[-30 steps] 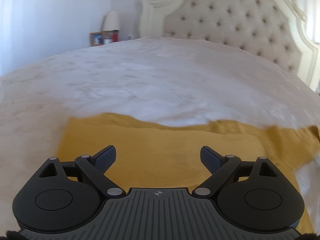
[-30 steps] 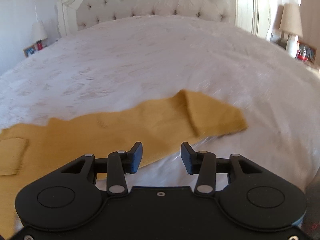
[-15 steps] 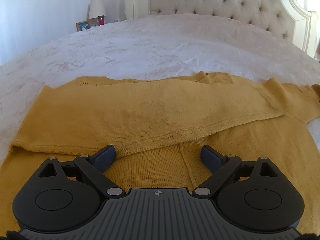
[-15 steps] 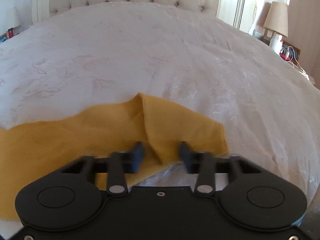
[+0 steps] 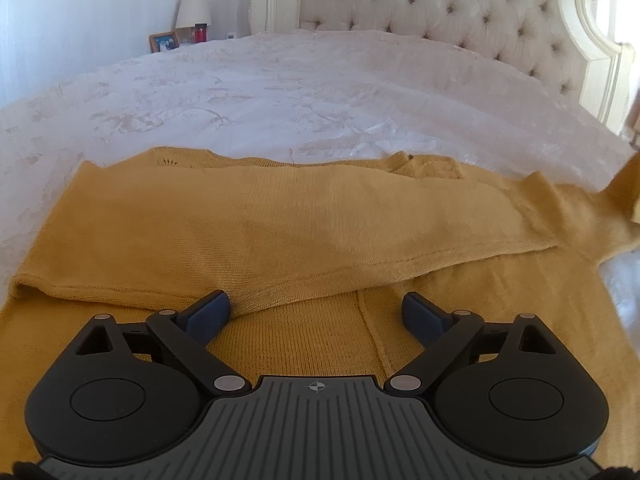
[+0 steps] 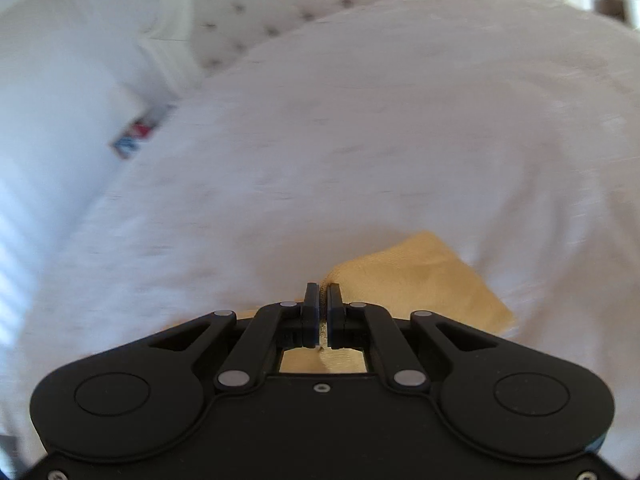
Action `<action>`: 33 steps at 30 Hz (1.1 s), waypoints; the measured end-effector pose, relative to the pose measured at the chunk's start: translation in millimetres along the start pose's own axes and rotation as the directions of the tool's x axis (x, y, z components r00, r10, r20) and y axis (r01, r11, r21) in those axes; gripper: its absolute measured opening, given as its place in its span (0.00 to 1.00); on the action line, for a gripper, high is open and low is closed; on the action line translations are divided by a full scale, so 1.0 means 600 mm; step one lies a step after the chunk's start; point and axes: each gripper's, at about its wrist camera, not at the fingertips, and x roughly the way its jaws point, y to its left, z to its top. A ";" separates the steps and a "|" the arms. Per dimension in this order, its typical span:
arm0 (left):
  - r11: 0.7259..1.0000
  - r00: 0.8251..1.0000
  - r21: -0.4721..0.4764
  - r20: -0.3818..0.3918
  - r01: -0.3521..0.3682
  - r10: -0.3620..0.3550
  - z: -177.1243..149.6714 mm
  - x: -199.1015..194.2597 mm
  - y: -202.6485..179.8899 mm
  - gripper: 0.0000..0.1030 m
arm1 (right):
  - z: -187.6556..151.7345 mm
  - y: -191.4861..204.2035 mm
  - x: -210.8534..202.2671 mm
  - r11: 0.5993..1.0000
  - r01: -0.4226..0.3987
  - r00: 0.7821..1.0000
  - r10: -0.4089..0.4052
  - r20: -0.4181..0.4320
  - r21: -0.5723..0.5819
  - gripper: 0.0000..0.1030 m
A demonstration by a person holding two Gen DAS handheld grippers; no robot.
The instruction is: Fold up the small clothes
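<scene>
Right tongs point(image 6: 322, 300) on blurred sweater sleeve point(image 6: 420, 280)

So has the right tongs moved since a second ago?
Yes. The right tongs, shut on the sweater sleeve, have risen and rolled: the headboard now sits tilted, upper left.

Mustard-yellow knit sweater point(image 5: 280, 216) flat across lower frame, one sleeve point(image 5: 304, 236) folded over body, other sleeve end point(image 6: 416, 276) lifted at lower centre-right
</scene>
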 end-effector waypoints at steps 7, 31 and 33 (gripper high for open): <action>0.996 0.996 -0.026 0.024 0.091 -0.090 0.015 -0.047 0.025 0.91 | -0.037 0.168 0.015 0.972 -0.224 0.972 0.219 -0.082 -0.070 0.08; 0.966 0.971 0.114 0.016 0.234 -0.237 0.030 -0.036 0.060 0.91 | -0.255 0.307 0.114 0.905 -0.277 0.961 0.266 -0.080 -0.321 0.41; 0.966 0.971 0.104 0.014 0.238 -0.241 0.033 -0.030 0.054 0.91 | -0.270 0.279 0.088 0.911 -0.209 0.976 0.215 -0.024 -0.355 0.44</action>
